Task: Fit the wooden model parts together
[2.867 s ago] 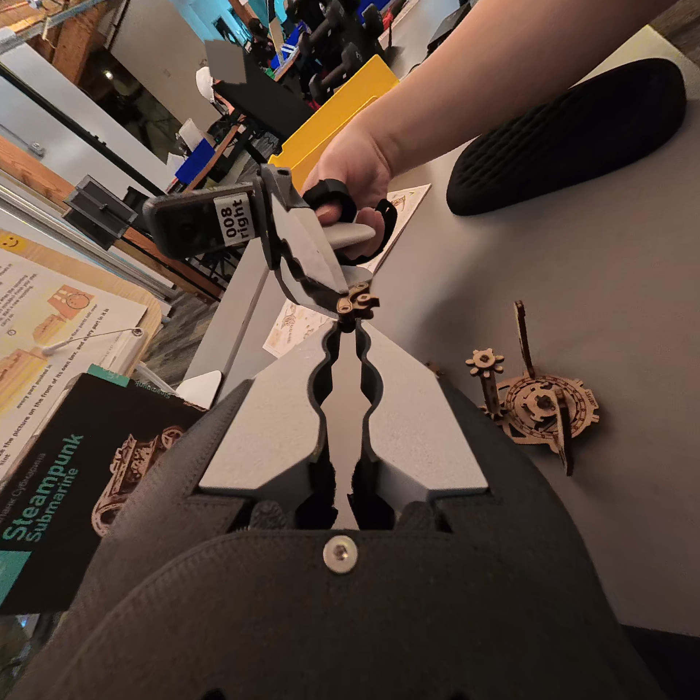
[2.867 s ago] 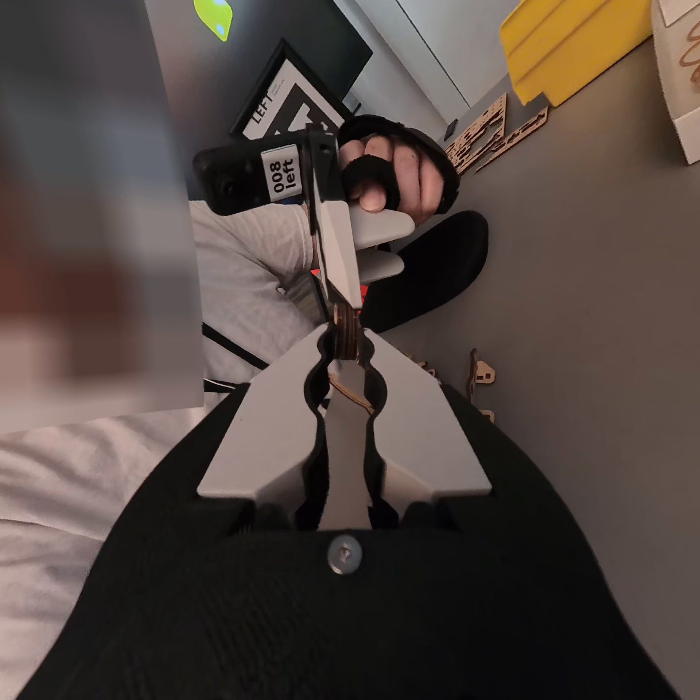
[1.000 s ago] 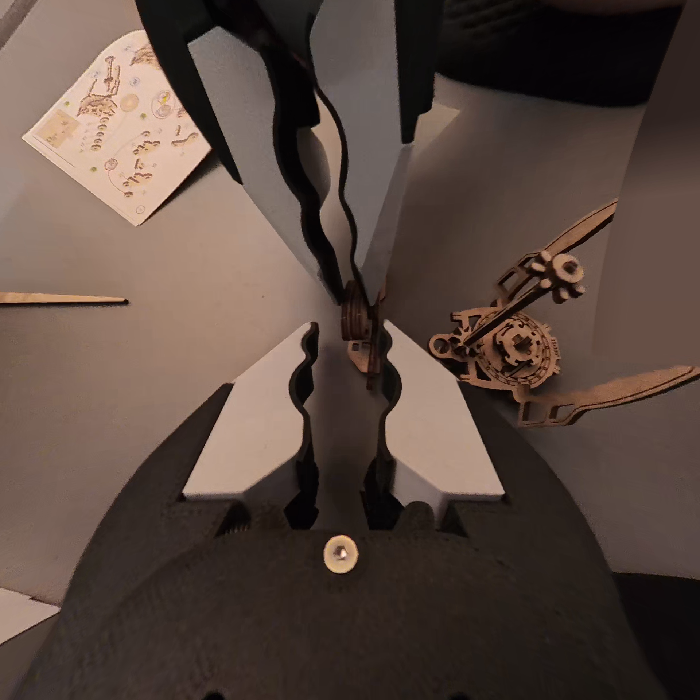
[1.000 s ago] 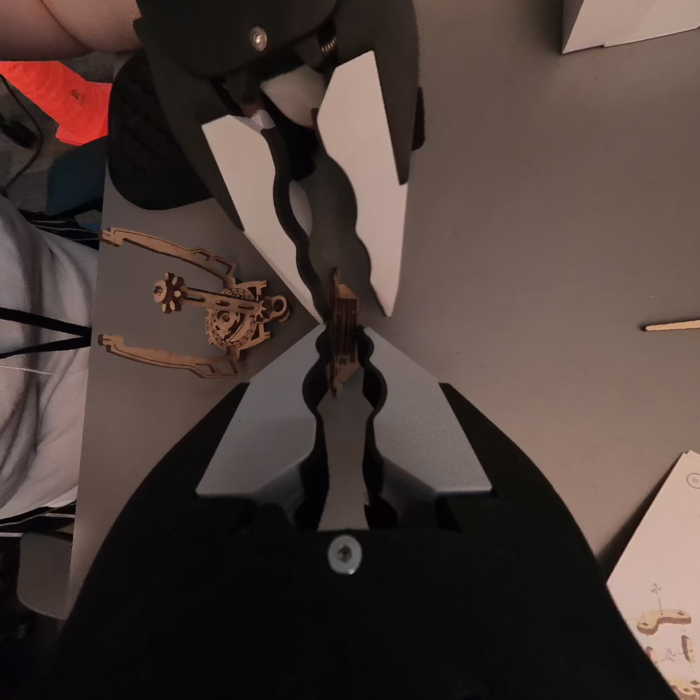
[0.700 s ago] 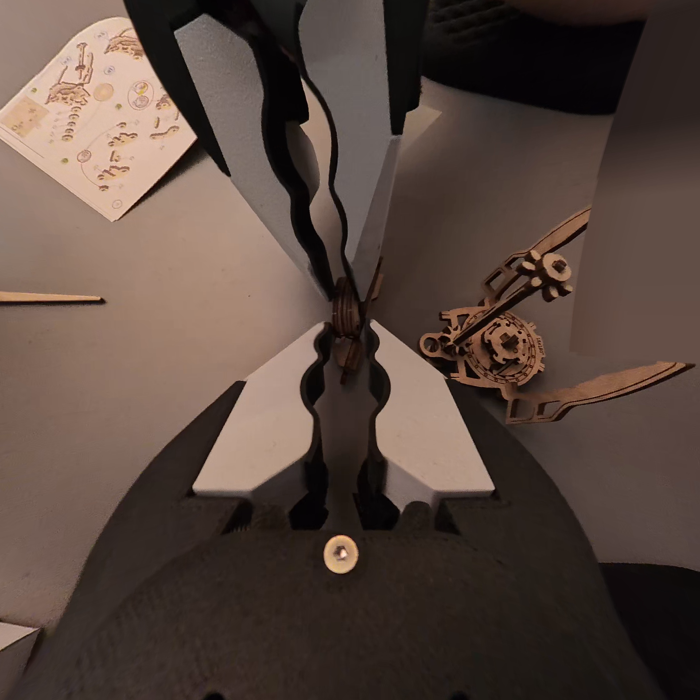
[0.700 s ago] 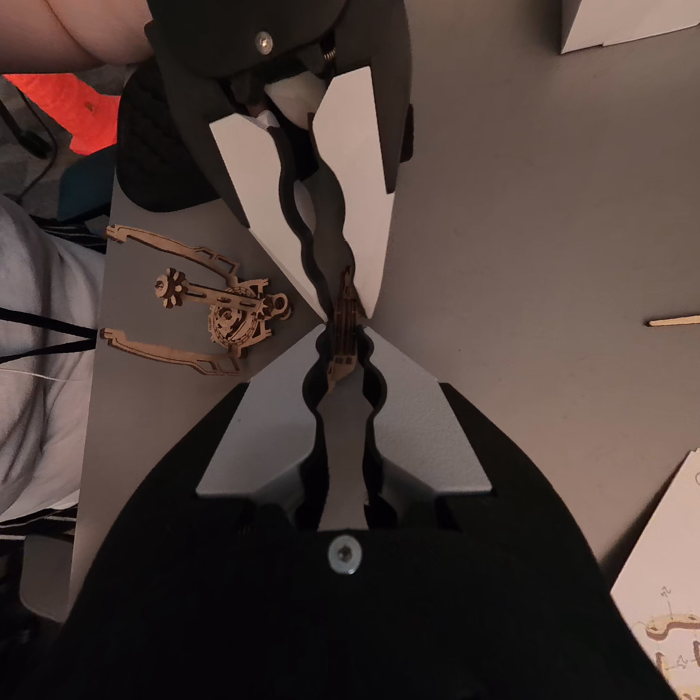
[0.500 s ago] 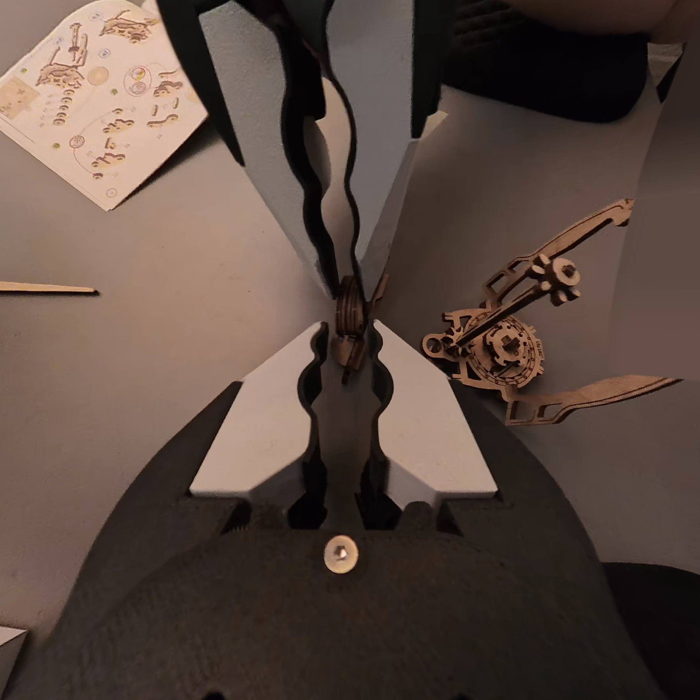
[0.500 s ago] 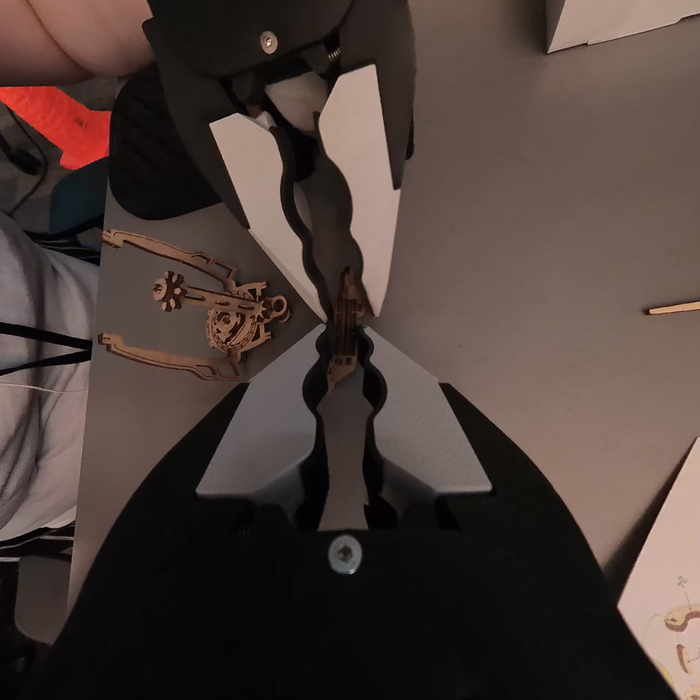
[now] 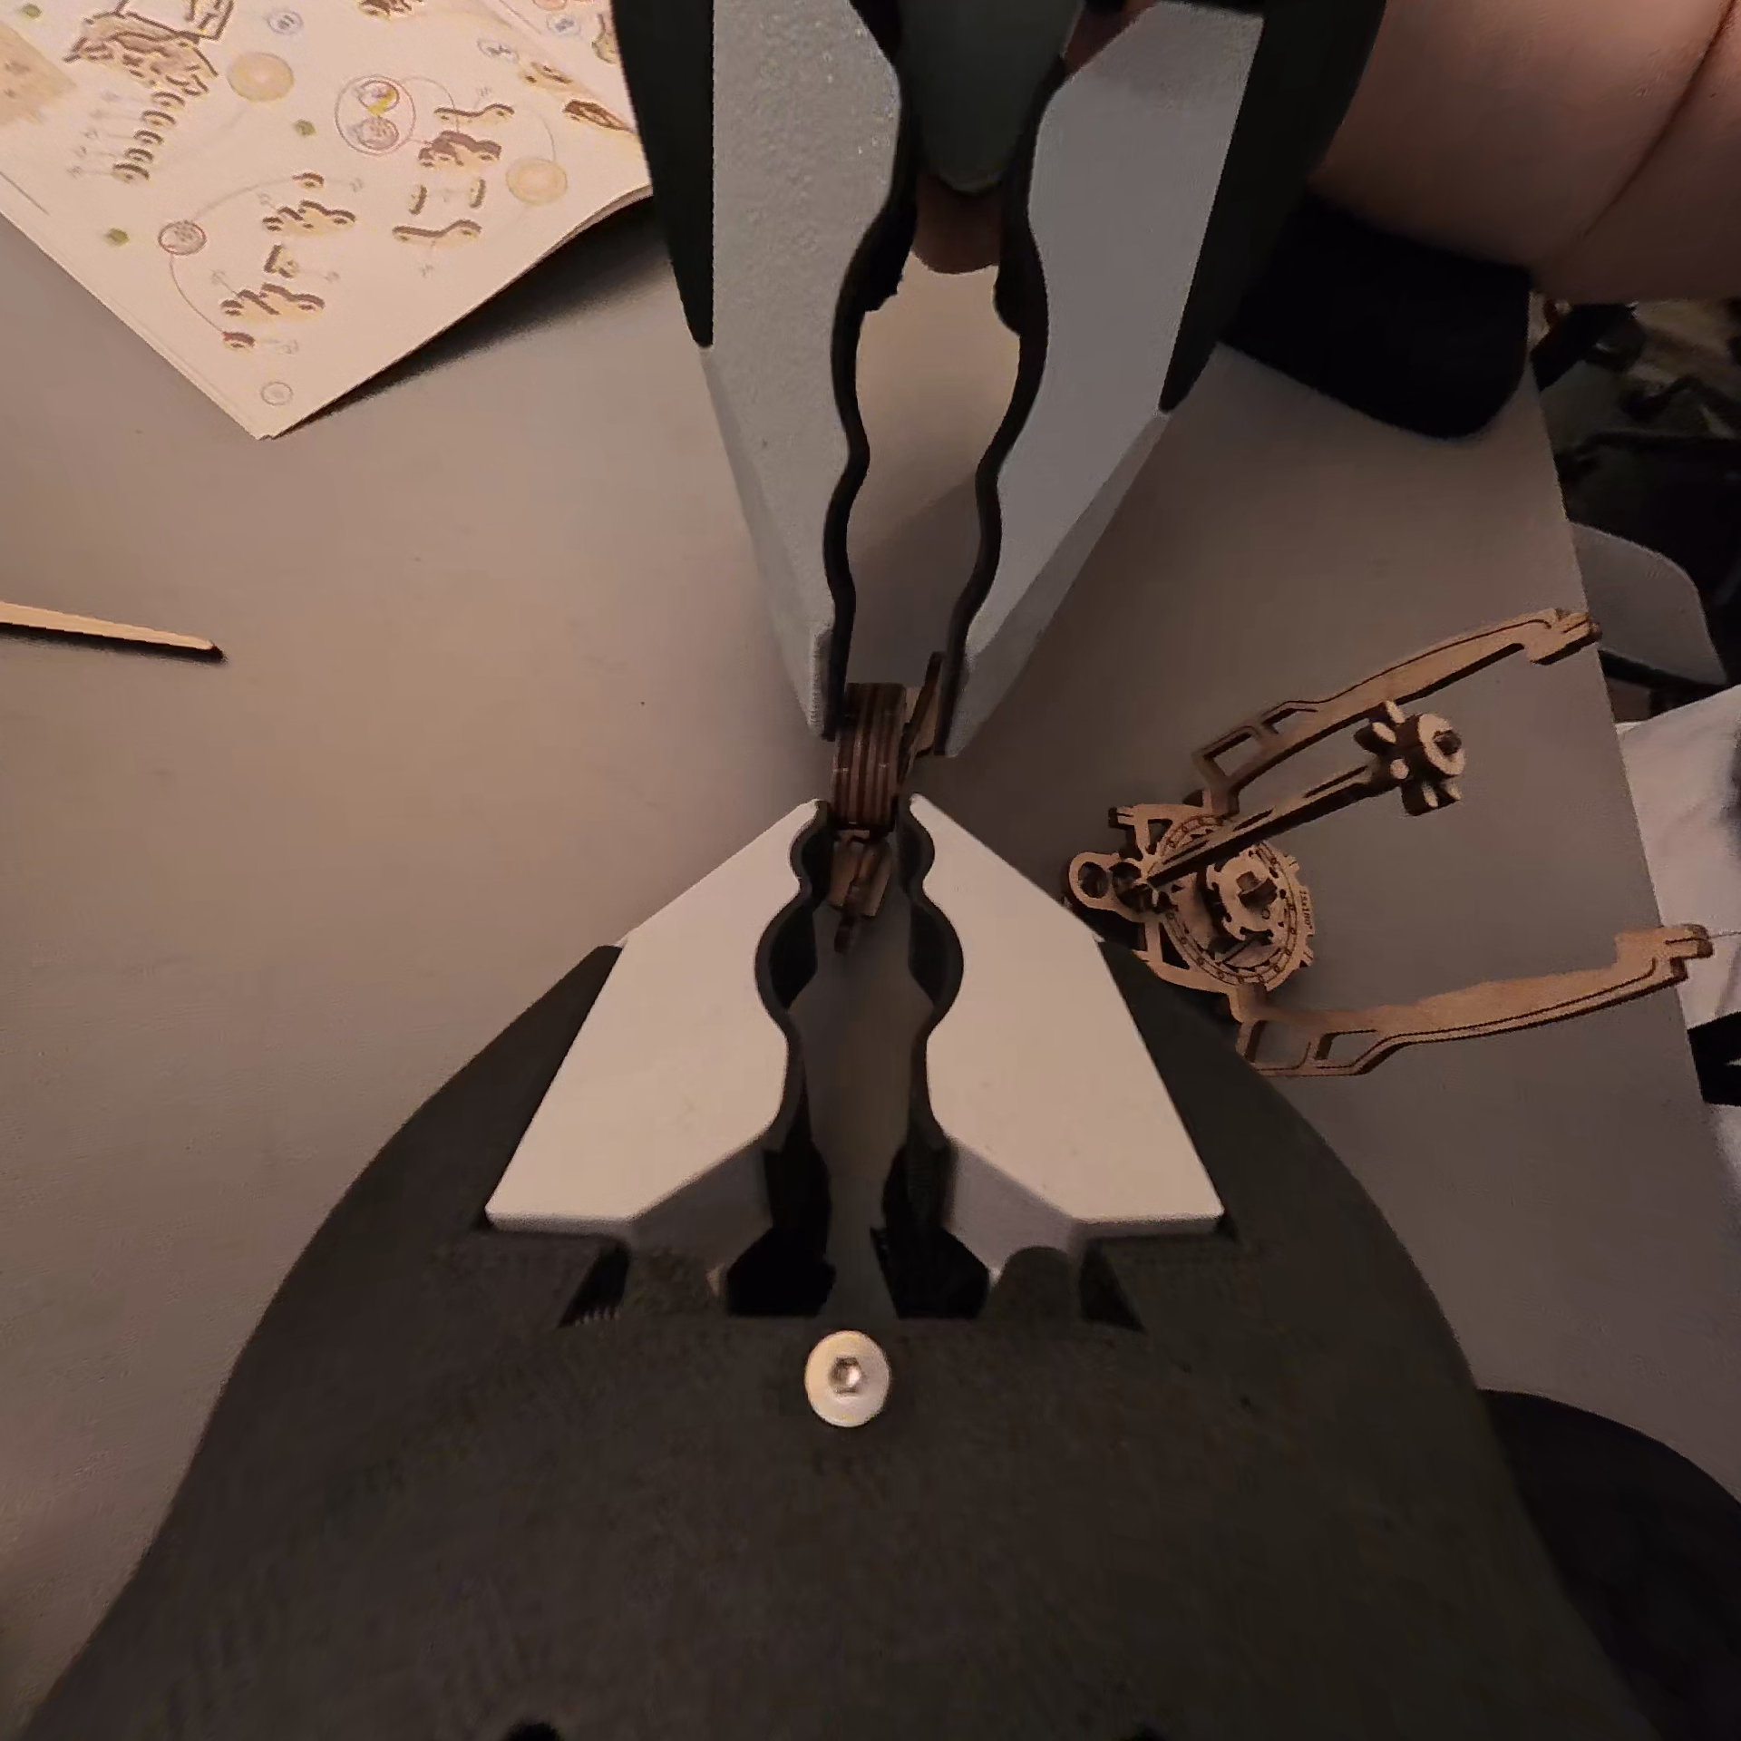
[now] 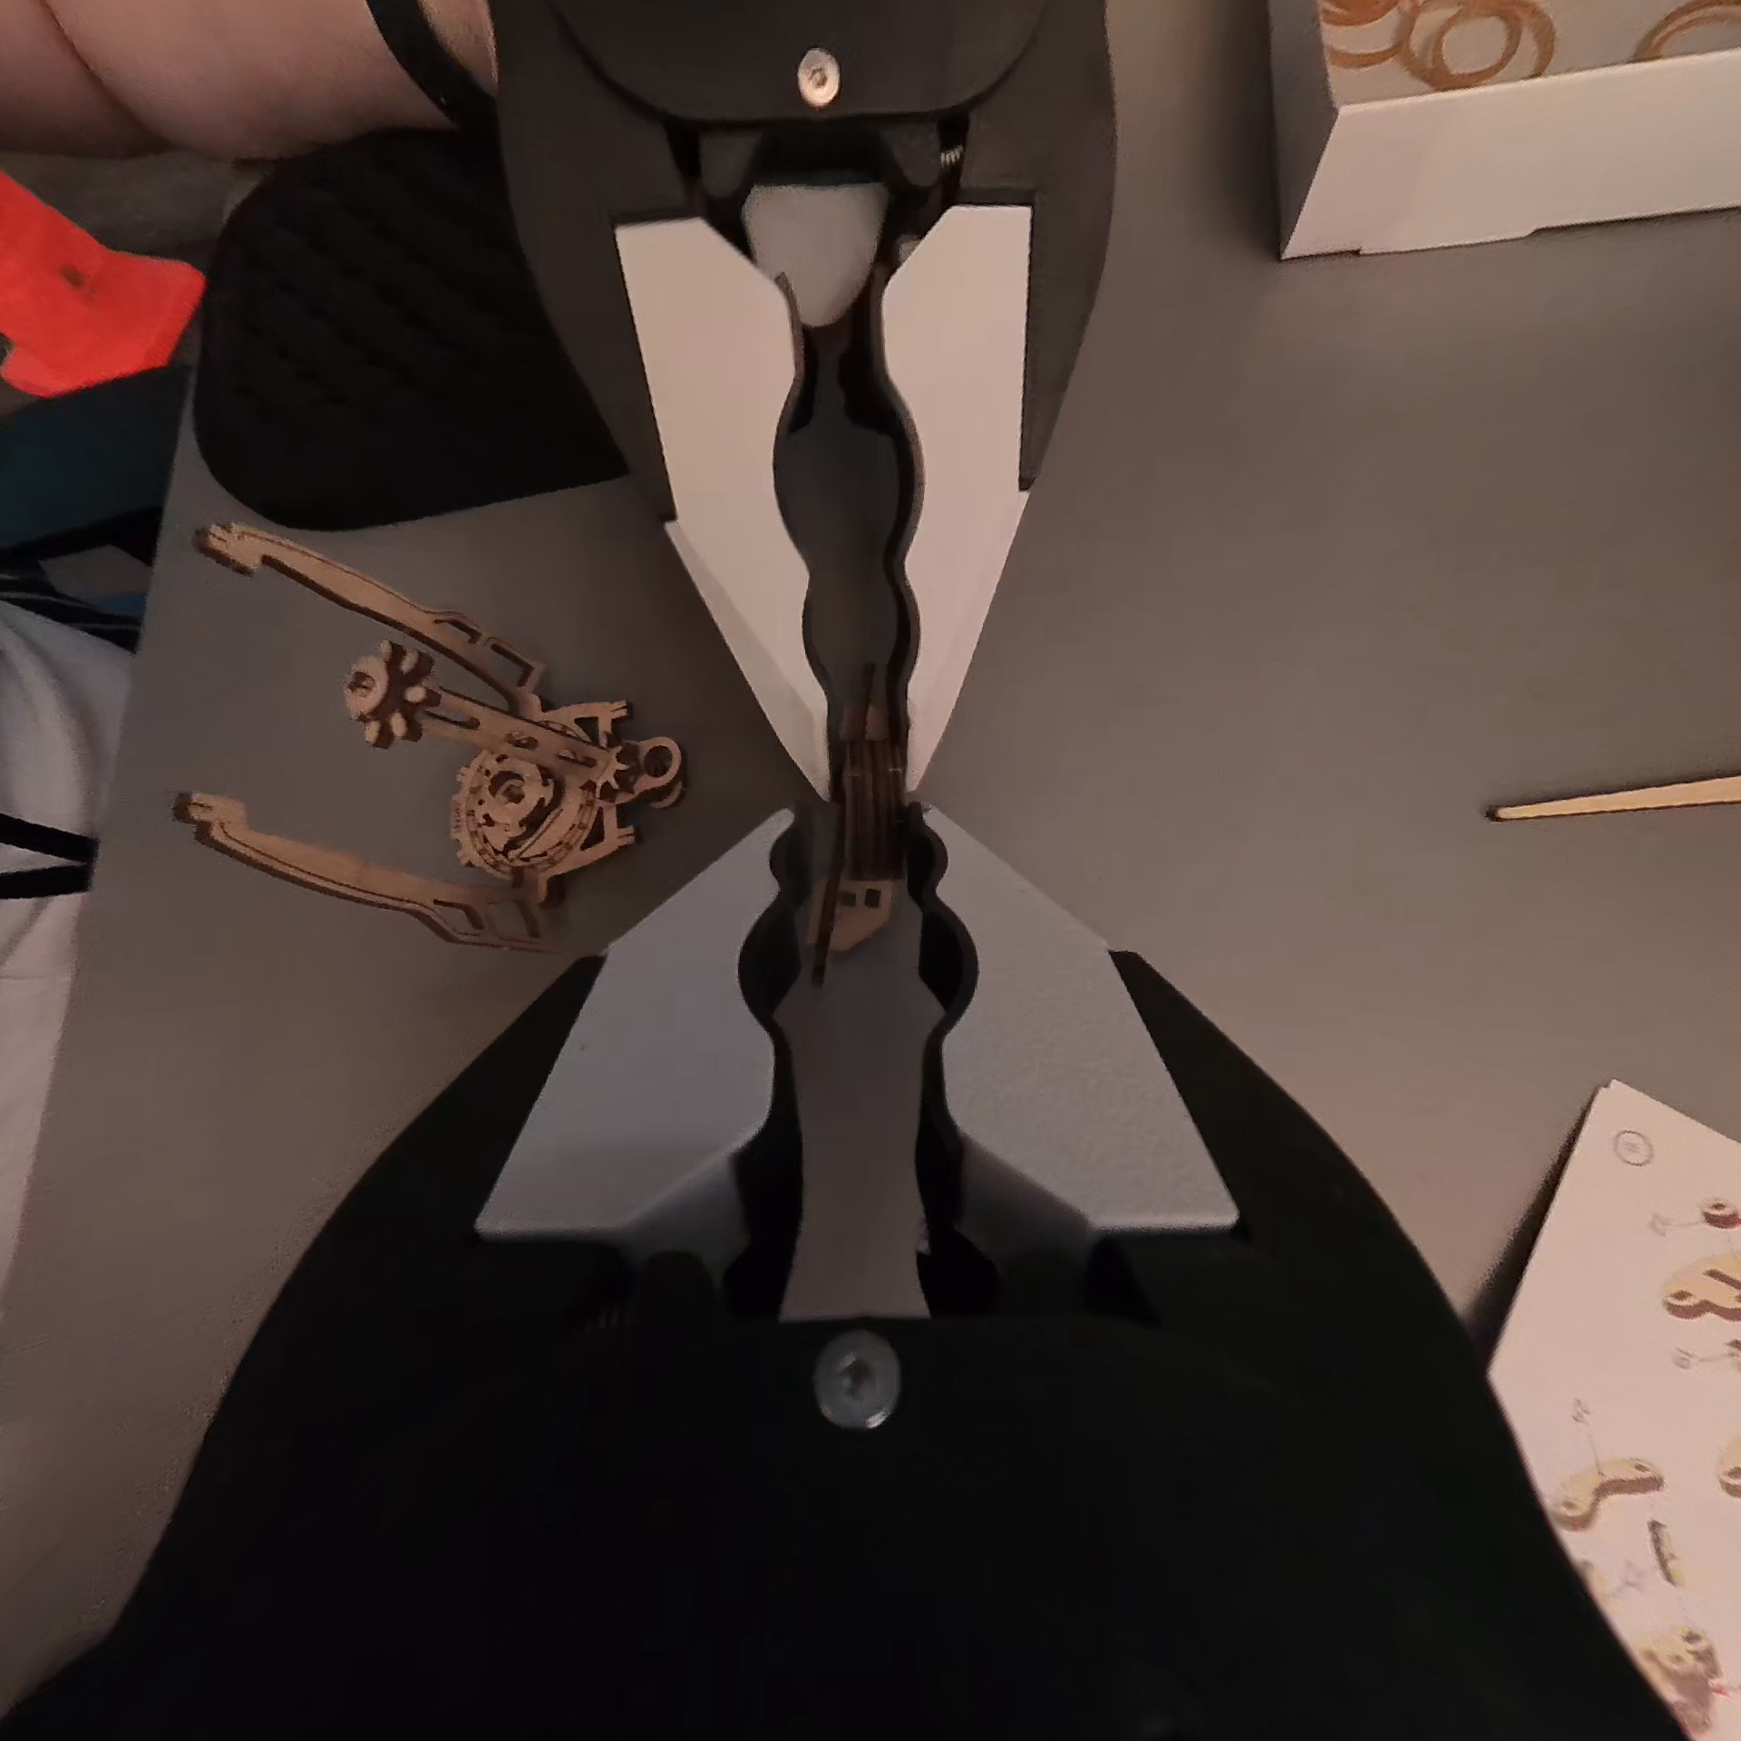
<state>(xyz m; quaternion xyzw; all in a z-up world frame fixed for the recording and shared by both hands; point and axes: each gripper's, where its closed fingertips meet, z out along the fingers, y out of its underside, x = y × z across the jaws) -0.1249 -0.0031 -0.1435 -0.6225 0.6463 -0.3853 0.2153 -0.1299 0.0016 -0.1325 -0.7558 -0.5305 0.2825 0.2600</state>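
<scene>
My left gripper (image 9: pixel 862 818) and right gripper (image 10: pixel 854 818) meet tip to tip above the grey table, both pointing down at it. Between them is one small wooden sub-assembly (image 9: pixel 871 758): a stack of thin discs with a flat notched piece (image 10: pixel 853 909) on it. The left gripper is shut on its lower end, the right gripper (image 9: pixel 890 735) on the disc stack. In the right wrist view the left gripper (image 10: pixel 871 777) comes in from the top. A larger wooden gear model with two long arms (image 9: pixel 1225 904) lies on the table beside them; it also shows in the right wrist view (image 10: pixel 528 801).
A printed instruction sheet (image 9: pixel 283 188) lies at the far left, also in the right wrist view (image 10: pixel 1649 1413). A thin wooden stick (image 9: pixel 104 633) lies on the table. A black wrist rest (image 10: pixel 396 330) and a white box (image 10: pixel 1507 141) sit farther off. The table edge (image 9: pixel 1602 848) runs just past the gear model. The grippers are tip to tip, or close to it. The thin wooden stick (image 9: pixel 104 633) is about equally far from each gripper, around 15 centimeters. It turns up in the right wrist view (image 10: pixel 1591 800) as well.
Both grippers have swung down from mid-air to over the table. In the last half second they lined up squarely tip to tip, the wooden piece still between them.
</scene>
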